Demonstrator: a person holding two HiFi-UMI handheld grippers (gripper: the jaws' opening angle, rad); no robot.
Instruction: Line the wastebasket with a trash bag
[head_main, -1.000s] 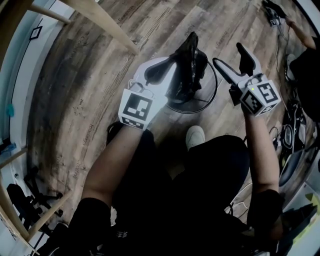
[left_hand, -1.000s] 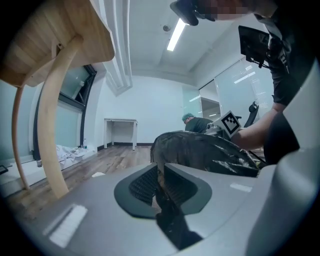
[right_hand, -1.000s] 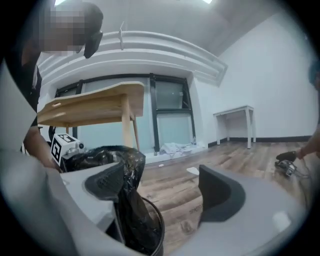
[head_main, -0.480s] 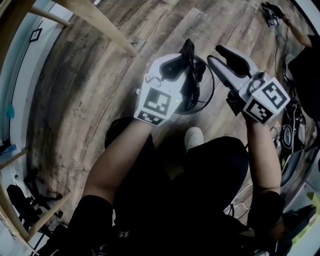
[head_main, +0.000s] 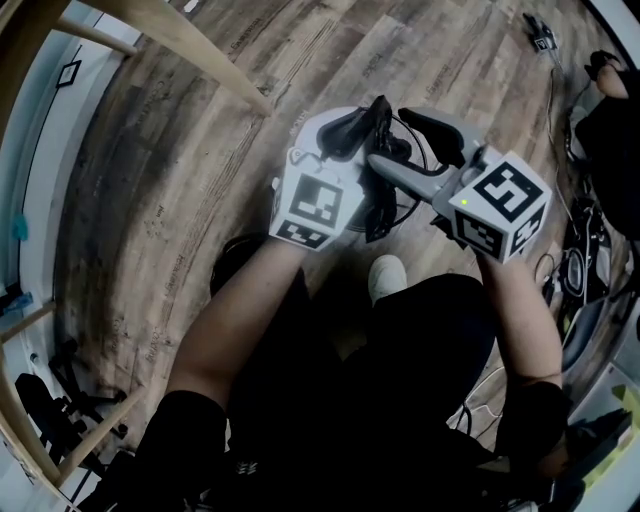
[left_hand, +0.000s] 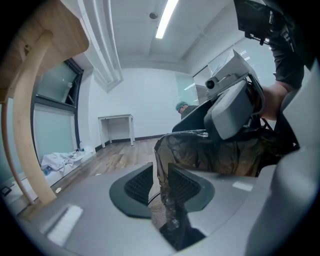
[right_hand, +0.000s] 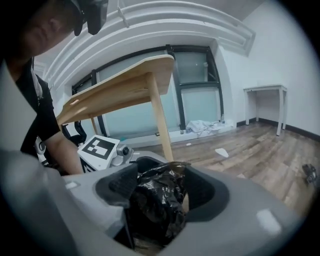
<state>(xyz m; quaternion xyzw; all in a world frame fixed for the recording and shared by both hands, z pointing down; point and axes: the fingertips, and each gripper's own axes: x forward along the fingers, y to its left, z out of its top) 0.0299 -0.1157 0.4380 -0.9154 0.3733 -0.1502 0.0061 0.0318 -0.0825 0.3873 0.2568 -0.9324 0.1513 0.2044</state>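
Observation:
A black trash bag (head_main: 382, 198) hangs bunched over the wire-mesh wastebasket (head_main: 412, 210) on the wood floor. My left gripper (head_main: 362, 125) reaches in from the left, shut on a thin fold of the trash bag (left_hand: 210, 150). A patch of the wastebasket mesh (left_hand: 154, 214) shows below that fold, between the left gripper (left_hand: 160, 185) jaws. From the right, my right gripper (head_main: 392, 140) points left at the same bundle. Its jaws are opening, with a crumpled wad of the trash bag (right_hand: 157, 200) between them. The wad lies against one pad of the right gripper (right_hand: 157, 192) and a gap shows at the other.
A wooden table leg (head_main: 200, 50) crosses the floor at upper left, and the wooden table (right_hand: 125, 85) stands behind the bag. My white shoe (head_main: 388, 275) is just below the basket. Another person (head_main: 610, 120) and cables (head_main: 550, 40) are at the right edge.
My right gripper swung left from beside the basket to the bag and took the wad between its jaws. The left gripper shifted right and up over the basket with the bag.

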